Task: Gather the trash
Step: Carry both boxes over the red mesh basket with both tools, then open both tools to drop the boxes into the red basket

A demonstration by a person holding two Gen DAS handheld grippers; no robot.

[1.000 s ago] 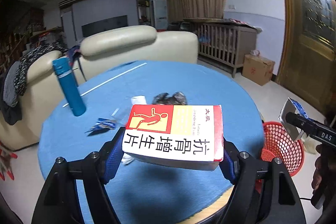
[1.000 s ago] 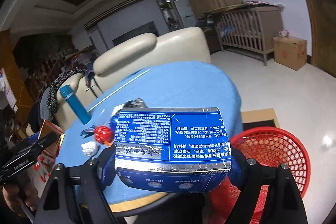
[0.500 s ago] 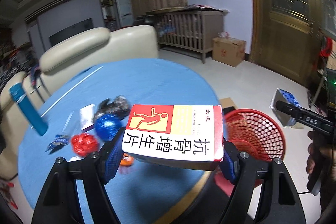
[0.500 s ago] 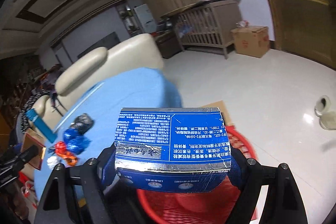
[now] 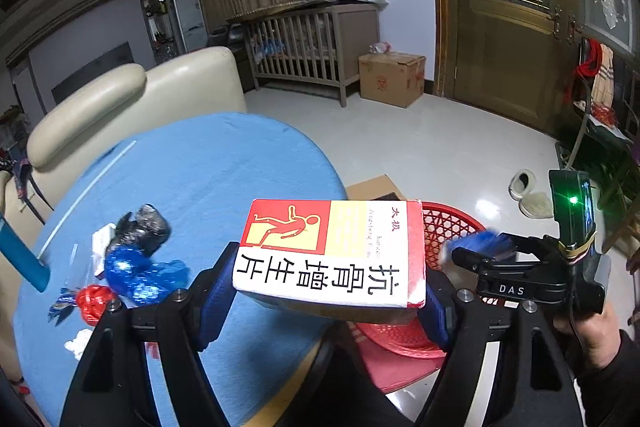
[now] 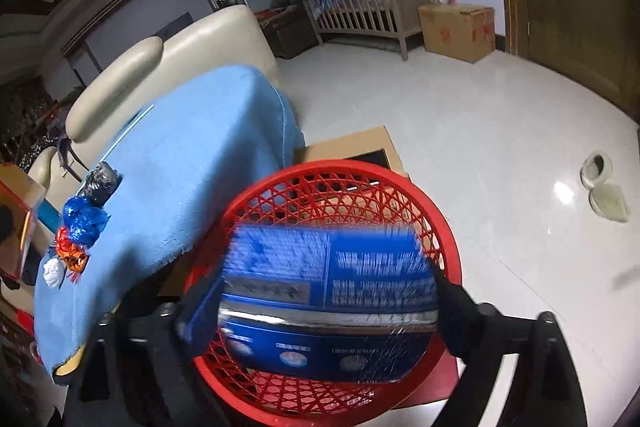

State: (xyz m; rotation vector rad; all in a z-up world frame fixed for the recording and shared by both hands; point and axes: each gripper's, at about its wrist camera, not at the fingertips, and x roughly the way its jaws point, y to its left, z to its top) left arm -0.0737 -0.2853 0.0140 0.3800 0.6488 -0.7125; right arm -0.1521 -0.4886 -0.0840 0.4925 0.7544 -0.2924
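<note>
The task is judged to be in its early part. A blue box (image 6: 328,303) is seen blurred between the spreading jaws of the right gripper (image 6: 320,311), directly over the red basket (image 6: 448,227); the jaws are opening, the pads appear to be clear of the box, and it is taken to be dropping in. Nothing else can be made out inside the basket. A red and white box (image 5: 332,255) is clamped between the pads of the left gripper (image 5: 324,287), held above the edge of the blue table (image 5: 208,167) and beside the basket, not yet delivered. Left on the table are crumpled wrappers (image 5: 136,267) in blue, black, red and white, untouched.
</note>
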